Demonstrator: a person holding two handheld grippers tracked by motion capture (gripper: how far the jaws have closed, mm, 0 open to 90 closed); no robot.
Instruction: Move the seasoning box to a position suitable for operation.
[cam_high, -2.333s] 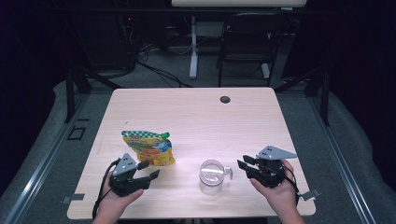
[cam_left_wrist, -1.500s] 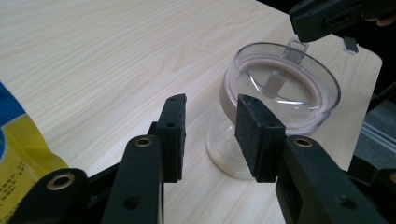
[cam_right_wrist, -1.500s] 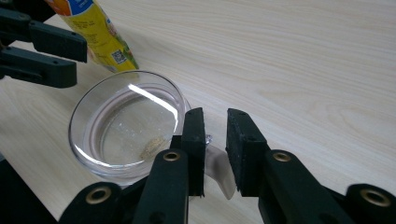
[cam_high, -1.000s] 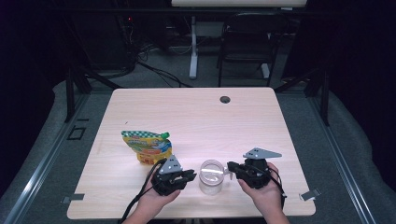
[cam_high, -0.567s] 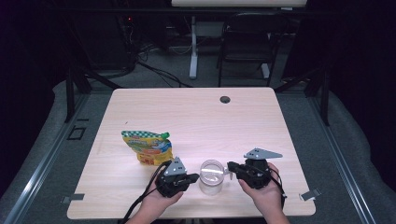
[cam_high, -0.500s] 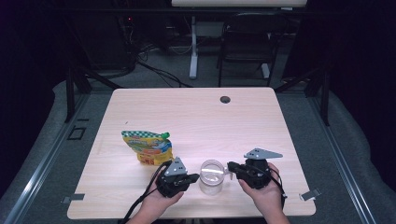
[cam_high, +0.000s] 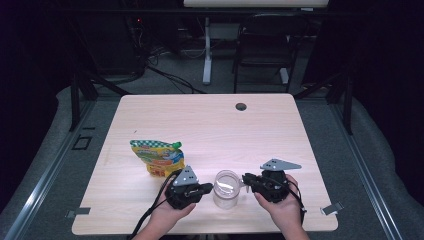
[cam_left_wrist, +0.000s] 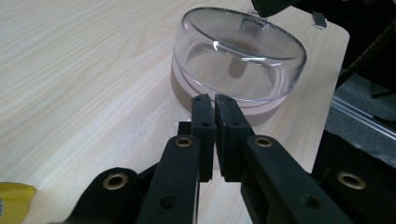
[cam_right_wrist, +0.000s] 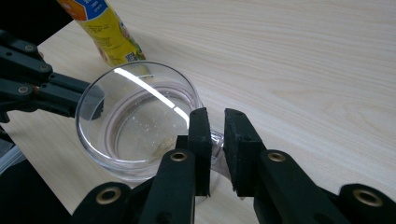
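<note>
Two tools flank one clear cup (cam_high: 226, 189), which stands upright near the front edge of the counter (cam_high: 200, 125) and holds only a few crumbs at the bottom. The left tool (cam_left_wrist: 215, 100) has its jaws pressed together with nothing between them, the tips just beside the lower wall of the cup. The right tool (cam_right_wrist: 214, 116) straddles the cup's clear handle (cam_right_wrist: 217, 140). Its jaws have just been opening and now stand slightly apart with the handle between the pads; whether the pads press on it cannot be told. The step in hand appears to be taking or resetting a hold on the handle. To do it well, centre the handle on the pad faces rather than at the tips. Close squarely across it so the smooth handle does not twist out. Keep the cup's base flat on the counter until the hold is firm. Use the closed left tips as a light stop against the wall, not as a push, because the cup sits close to the edge. A yellow and green pouch (cam_high: 157, 156) lies behind the left tool, apart from the cup. Its label carries blue and orange panels, fine print and a square code, none of it legible. The cup bears no marking.
</note>
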